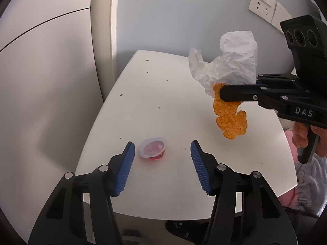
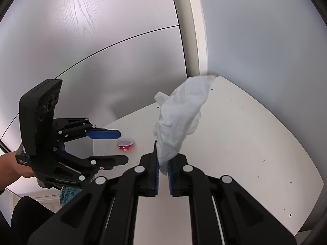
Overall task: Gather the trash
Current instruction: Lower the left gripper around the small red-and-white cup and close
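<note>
My right gripper (image 2: 163, 163) is shut on a crumpled white tissue (image 2: 177, 118) and holds it above the white table (image 2: 255, 143). In the left wrist view the right gripper (image 1: 222, 91) holds the tissue (image 1: 231, 61) together with an orange peel (image 1: 231, 118) that hangs below it. A small red jelly cup (image 1: 152, 149) with a peeled white lid sits on the table (image 1: 163, 94), just ahead of my open, empty left gripper (image 1: 162, 153), nearer its left finger. The cup (image 2: 125, 144) and the left gripper (image 2: 121, 146) also show in the right wrist view.
Small dark crumbs (image 1: 121, 95) are scattered over the table. A wall with a socket plate (image 1: 263, 4) stands behind the table. Pink and grey fabric (image 1: 306, 173) lies beyond the table's right edge. A printed bag (image 2: 68, 196) sits below the table's left edge.
</note>
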